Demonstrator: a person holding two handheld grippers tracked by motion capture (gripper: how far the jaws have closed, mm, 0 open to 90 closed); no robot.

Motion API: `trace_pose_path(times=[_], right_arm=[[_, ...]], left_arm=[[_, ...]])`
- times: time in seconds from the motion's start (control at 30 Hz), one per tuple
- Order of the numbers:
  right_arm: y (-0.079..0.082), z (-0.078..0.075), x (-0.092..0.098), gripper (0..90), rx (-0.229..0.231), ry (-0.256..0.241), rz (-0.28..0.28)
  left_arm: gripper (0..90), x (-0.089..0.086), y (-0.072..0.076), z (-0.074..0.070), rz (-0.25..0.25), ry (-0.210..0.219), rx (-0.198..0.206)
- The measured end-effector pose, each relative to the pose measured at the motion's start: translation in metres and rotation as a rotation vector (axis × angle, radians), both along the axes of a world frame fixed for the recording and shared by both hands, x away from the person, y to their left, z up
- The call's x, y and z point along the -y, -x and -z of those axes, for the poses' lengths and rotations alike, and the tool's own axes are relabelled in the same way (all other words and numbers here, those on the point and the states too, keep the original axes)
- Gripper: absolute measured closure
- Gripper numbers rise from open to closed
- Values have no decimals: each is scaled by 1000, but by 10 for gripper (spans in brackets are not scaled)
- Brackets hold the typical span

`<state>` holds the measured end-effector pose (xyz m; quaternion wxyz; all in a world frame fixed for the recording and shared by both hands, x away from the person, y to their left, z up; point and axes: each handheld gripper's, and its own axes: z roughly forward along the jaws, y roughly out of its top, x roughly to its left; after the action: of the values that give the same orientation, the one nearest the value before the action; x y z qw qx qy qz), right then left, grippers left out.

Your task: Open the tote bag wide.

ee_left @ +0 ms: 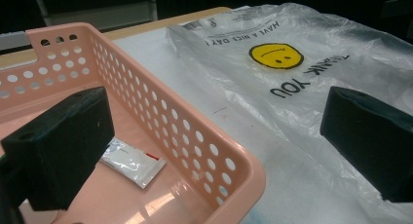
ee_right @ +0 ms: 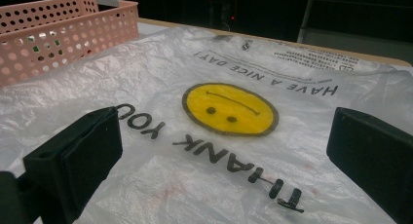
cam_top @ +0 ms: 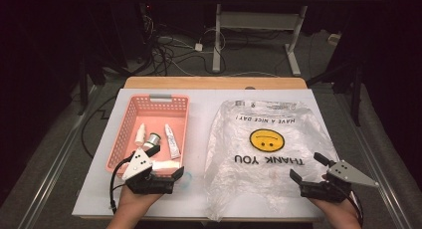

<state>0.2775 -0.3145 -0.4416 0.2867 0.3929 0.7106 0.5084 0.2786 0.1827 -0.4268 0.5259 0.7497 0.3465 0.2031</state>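
Far left on the white surface [cam_top: 99,189]: pink basket [cam_top: 119,139] holding small toiletries, namely a white bottle [cam_top: 140,134], a silver-capped jar [cam_top: 154,139], a tube [cam_top: 172,142] and a flat sachet [ee_left: 132,162]. At its near corner: left gripper [cam_top: 159,162], jaws wide apart over the rim, gripping nothing. Centre to right: clear plastic bag [cam_top: 268,154], smiley print, flat and apparently empty. Right gripper [cam_top: 311,168] above its near edge, jaws apart, nothing held. Judged barely begun: everything in the basket, nothing bagged.
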Motion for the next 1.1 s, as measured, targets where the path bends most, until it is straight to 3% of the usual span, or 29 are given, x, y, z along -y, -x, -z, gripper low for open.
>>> trace_pose_path(times=[0.4, 0.5, 0.8, 0.83, 1.0, 1.1], right_arm=[[1, -3, 1, 0, 8, -1, 5], [1, -9, 8, 0, 17, -5, 24], [3, -21, 37, 48, 48, 4, 105], [3, -20, 46, 78, 33, 9, 124], [4, -14, 59, 142, -3, 9, 153], [5, -8, 67, 180, -57, 17, 176]], left_arm=[[0, -1, -2, -1, -7, -9, -7], [0, -2, -3, -5, -38, -19, 0], [0, -3, -5, -5, -43, -35, -16], [0, -4, -6, -5, -42, -35, -19], [0, -6, -6, -5, -38, -30, -21], [0, -8, -5, -8, -37, -29, -46]])
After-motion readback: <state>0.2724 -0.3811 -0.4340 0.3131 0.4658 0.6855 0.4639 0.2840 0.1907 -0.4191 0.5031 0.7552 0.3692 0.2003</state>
